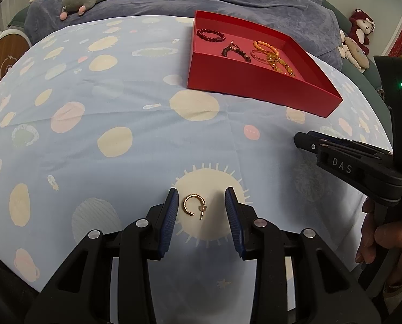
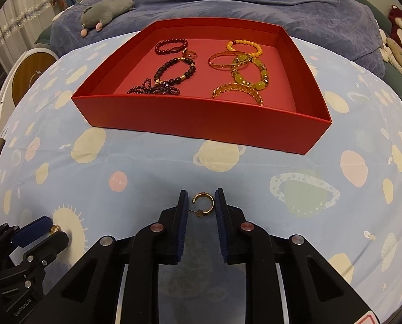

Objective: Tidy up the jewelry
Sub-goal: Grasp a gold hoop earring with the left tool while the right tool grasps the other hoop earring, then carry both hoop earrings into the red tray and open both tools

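A red box (image 2: 201, 118) on the patterned cloth holds dark bead bracelets (image 2: 174, 67) on its left and yellow and gold bracelets (image 2: 244, 67) on its right; it also shows in the left wrist view (image 1: 255, 81). My left gripper (image 1: 202, 205) is open, its fingers either side of a gold hoop earring (image 1: 193, 205) lying on the cloth. My right gripper (image 2: 201, 202) is shut on a second gold hoop earring (image 2: 203, 203), held a little above the cloth in front of the box. The left gripper (image 2: 47, 229) shows low left in the right wrist view.
The table wears a light blue cloth with planets (image 1: 106, 135). Behind it is a blue blanket (image 2: 228, 0) with a grey plush toy (image 2: 106, 8). Stuffed toys (image 2: 398, 37) sit at the far right. A round wooden object (image 2: 31, 78) stands at the left.
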Motion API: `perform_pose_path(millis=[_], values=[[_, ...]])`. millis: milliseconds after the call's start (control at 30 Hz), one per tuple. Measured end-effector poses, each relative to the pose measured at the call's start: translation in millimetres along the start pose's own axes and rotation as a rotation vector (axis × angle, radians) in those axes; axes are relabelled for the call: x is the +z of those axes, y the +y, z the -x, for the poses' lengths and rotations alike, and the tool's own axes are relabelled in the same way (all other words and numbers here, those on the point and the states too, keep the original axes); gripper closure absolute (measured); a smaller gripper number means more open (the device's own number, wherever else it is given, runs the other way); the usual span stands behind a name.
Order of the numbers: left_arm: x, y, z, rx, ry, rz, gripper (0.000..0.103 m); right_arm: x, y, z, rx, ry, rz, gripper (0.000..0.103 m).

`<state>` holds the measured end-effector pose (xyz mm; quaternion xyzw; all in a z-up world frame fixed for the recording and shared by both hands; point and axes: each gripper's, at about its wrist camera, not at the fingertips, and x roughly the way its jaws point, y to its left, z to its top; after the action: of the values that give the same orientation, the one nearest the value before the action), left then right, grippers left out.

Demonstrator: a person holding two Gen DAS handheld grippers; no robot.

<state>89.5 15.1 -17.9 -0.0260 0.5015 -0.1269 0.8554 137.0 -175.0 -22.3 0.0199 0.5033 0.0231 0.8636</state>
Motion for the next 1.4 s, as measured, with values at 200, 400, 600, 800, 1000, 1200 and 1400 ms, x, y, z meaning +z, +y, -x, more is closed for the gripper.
perform_pose_path(millis=[200, 400, 600, 800, 1000, 1200, 1400], values=[[-1, 5, 2, 0.0, 0.0, 0.022, 0.069, -10, -4, 8, 0.011, 0.008, -0.021, 0.084], [-2, 13, 5, -0.001, -0.001, 0.052, 0.069, -35, -11, 22, 0.02, 0.024, -0.051, 0.084], [-2, 7, 2, -0.003, 0.001, 0.026, 0.079, -52, -18, 32, 0.023, 0.035, -0.074, 0.084], [-2, -2, 1, -0.015, 0.007, 0.011, 0.086, -57, -18, 36, 0.027, 0.039, -0.076, 0.084], [-4, -4, 2, -0.015, 0.008, 0.009, 0.086, -59, -16, 41, 0.035, 0.035, -0.084, 0.084], [4, -15, 15, -0.035, -0.004, -0.003, 0.086, -54, -12, 57, 0.049, 0.012, -0.081, 0.084], [27, -32, 35, -0.061, -0.041, -0.019, 0.086, -35, -10, 77, 0.057, -0.039, -0.071, 0.084]])
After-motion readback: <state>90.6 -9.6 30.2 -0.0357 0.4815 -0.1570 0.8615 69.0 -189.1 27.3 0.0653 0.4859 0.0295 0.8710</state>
